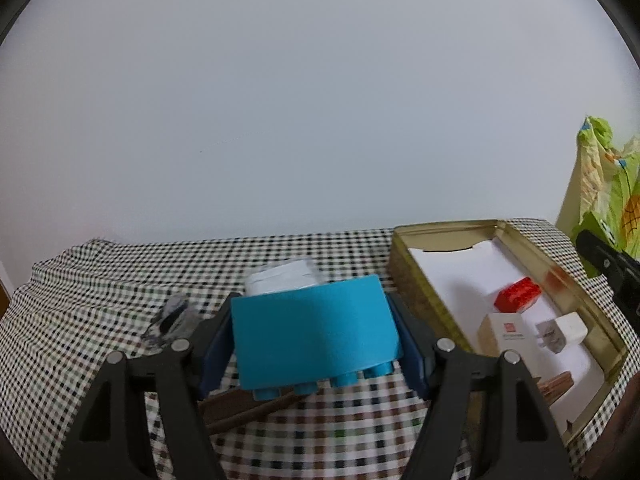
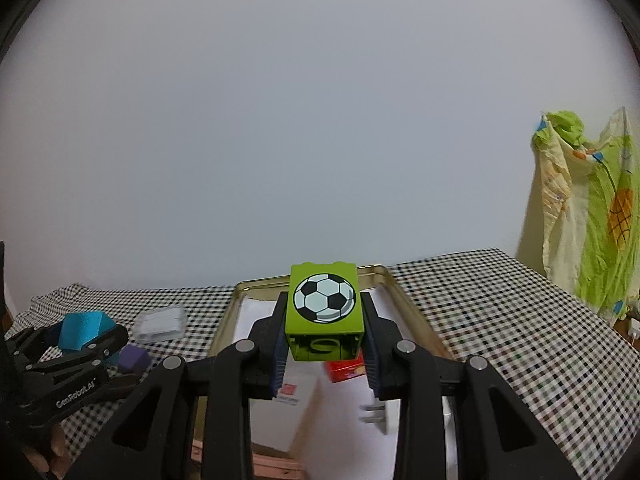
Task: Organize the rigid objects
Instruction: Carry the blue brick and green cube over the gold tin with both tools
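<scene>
The right claw [image 2: 325, 336] is clamped on a green football-printed block [image 2: 325, 312] held above the open gold tin [image 2: 394, 280]. The left claw [image 1: 316, 336] grips a blue studded brick [image 1: 314, 332] over the checked desk [image 1: 100, 280], just left of the tin. To place well, lower the green block onto the bare white lining behind the red box [image 1: 516, 295] and the charger plug [image 1: 564, 330], set it flat, then release. Keep the blue brick clear until the right claw leaves.
</scene>
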### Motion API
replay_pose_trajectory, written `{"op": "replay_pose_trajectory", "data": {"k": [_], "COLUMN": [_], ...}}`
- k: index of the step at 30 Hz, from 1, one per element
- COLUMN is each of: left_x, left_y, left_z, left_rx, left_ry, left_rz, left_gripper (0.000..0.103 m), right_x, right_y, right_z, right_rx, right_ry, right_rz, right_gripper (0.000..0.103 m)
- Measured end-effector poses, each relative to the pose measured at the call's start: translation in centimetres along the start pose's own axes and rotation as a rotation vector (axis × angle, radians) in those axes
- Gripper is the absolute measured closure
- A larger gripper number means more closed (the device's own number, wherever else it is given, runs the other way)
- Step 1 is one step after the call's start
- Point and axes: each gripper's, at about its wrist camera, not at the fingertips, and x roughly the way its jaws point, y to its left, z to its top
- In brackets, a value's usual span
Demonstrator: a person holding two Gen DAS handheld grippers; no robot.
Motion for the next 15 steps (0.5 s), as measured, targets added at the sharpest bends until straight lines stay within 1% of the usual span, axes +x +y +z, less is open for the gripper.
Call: {"op": "replay_pose_trajectory", "data": {"k": [4,8,12,15], "left_x": [-0.2,-0.5,-0.5,-0.3], "left_y": [-0.8,-1.4,-2.9,-4.6], "left_z": [0.5,1.2,2.0,2.4], "left_rx": [0.010,0.007,0.017,0.035], "left_ry": [-0.011,-0.030,-0.036,-0.027], "left_rz": [-0.018,-0.043,-0.085,-0.138], "left_gripper": [0.033,0.032,0.033,0.033], "right_x": [0.8,0.5,0.9,1.0], "right_y": [-0.9,-2.3,-4.2,-4.9], "right_z": [0.5,1.1,1.2,1.1], "right_rx": [0.003,0.000,0.020,0.036], "right_ry": [-0.006,-0.026,0.001,0.029], "right_rz": [-0.019,-0.060,-0.078,-0.074], "right_gripper": [0.069,0.069,0.069,0.069]}}
